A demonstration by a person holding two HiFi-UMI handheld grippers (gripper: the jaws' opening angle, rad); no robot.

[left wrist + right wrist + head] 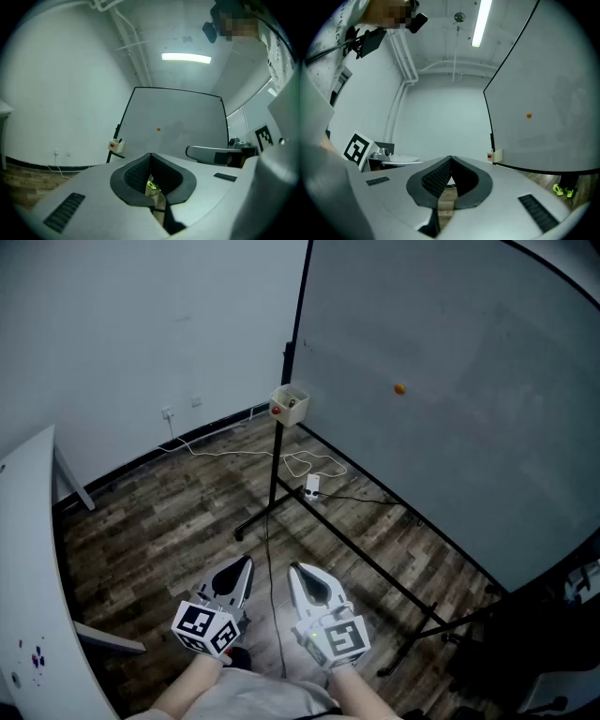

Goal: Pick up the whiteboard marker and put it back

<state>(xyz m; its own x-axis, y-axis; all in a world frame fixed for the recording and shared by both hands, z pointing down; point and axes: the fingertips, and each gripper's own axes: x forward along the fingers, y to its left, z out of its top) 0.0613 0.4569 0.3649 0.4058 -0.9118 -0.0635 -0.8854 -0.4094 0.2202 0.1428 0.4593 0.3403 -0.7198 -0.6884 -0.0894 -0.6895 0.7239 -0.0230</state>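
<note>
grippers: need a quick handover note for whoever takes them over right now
Left gripper: shut, empty.
Right gripper: shut, empty.
Both are held low over the wood floor, side by side, well short of the whiteboard.
Marker: not clearly visible. The small box on the whiteboard's left edge may hold it, but it is too small to tell.
Done: nothing yet, no pickup.
Left: find the marker, grip it, put it back.

- Left claw: jaws together, nothing between them, held low and pointing forward.
- Right claw: jaws together, empty, just beside the left.
</note>
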